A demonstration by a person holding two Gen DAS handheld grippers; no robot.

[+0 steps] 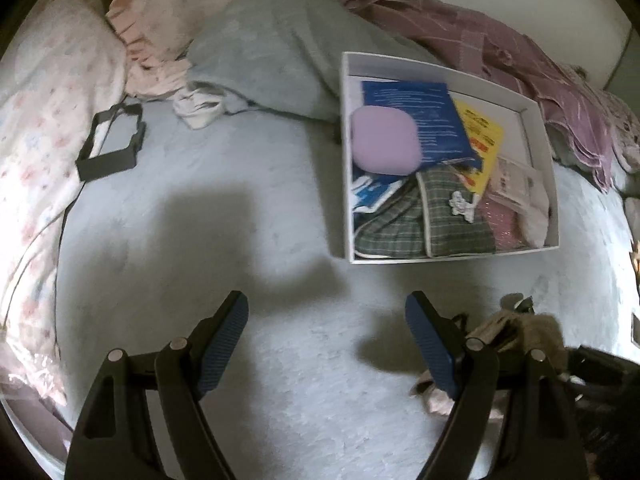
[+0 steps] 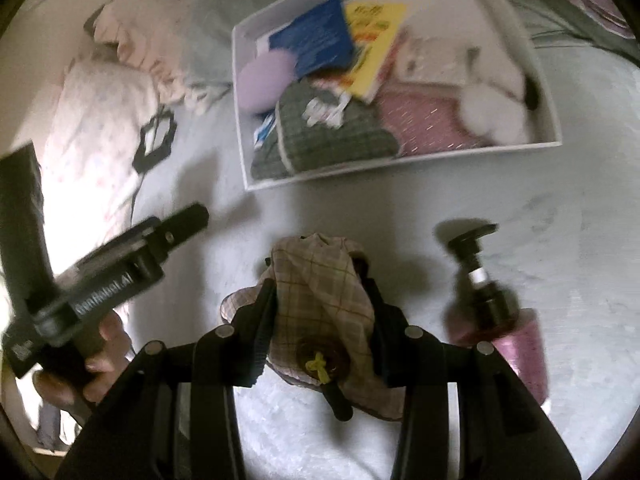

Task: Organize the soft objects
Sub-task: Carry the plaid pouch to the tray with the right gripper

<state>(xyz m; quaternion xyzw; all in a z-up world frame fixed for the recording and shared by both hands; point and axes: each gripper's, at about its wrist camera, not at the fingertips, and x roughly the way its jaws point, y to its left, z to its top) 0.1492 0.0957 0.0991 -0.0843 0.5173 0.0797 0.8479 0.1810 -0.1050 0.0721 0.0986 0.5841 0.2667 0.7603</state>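
My right gripper (image 2: pixel 320 292) is shut on a beige plaid cloth item (image 2: pixel 316 280) with a brown button and yellow bow, lifted just above the pale bedsheet. The same cloth (image 1: pixel 520 328) shows at the lower right of the left wrist view. A white open box (image 1: pixel 346 160) lies ahead on the bed. It holds a lilac soft pad (image 1: pixel 384 140), green plaid fabric (image 1: pixel 440 220), pink fabric, a blue book and a yellow booklet. My left gripper (image 1: pixel 327 304) is open over bare sheet with nothing between its fingers. A hand (image 2: pixel 108 340) holds it at the left of the right wrist view.
A pink pump bottle (image 2: pixel 516 344) lies right of the held cloth. A black frame (image 1: pixel 112 142) and a small white cloth (image 1: pixel 198 106) lie at the left. A grey blanket (image 1: pixel 272 48), a frilled pink pillow (image 1: pixel 160 12) and mauve striped fabric (image 1: pixel 480 40) are heaped behind the box.
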